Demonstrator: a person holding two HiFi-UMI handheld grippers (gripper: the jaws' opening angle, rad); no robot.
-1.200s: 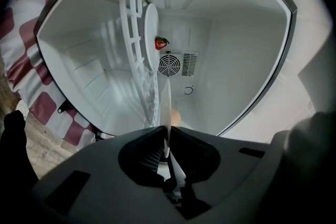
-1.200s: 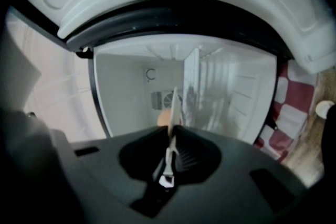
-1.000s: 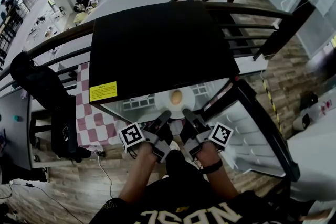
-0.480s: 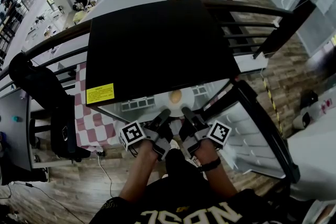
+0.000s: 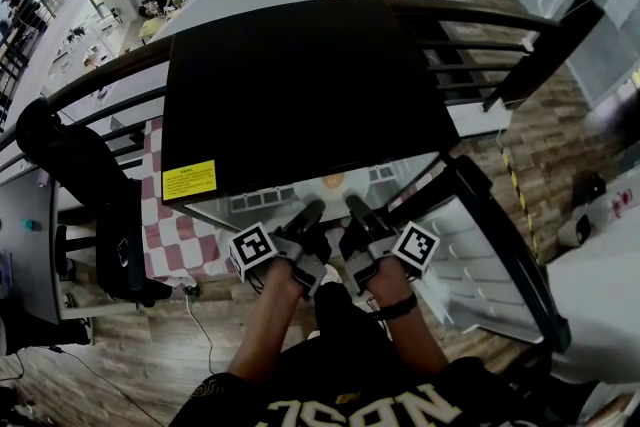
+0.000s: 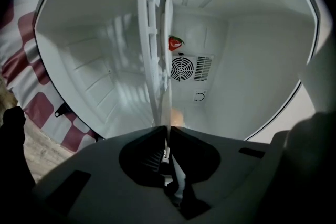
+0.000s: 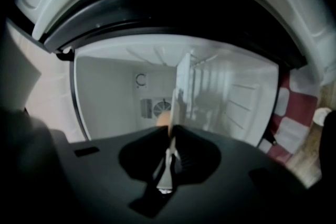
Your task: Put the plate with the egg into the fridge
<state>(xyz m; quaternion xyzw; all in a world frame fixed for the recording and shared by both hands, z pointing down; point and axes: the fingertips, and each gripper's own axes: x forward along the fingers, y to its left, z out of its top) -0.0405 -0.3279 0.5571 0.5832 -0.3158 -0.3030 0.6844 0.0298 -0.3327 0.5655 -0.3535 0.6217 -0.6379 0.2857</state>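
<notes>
Hand-held grippers level, left [image 5: 312, 209] beside right [image 5: 353, 205], pinching plate [image 6: 168, 60].

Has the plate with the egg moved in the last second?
Yes, slightly: the plate has slid farther in under the fridge's black top, whose front edge now covers part of the egg.

The left arm [image 5: 265, 325] and right arm [image 5: 412, 325] stretch forward side by side. The left gripper [image 5: 312, 212] and right gripper [image 5: 356, 207] point level, each with jaws clamped on the plate [image 6: 168, 34] rim.
</notes>
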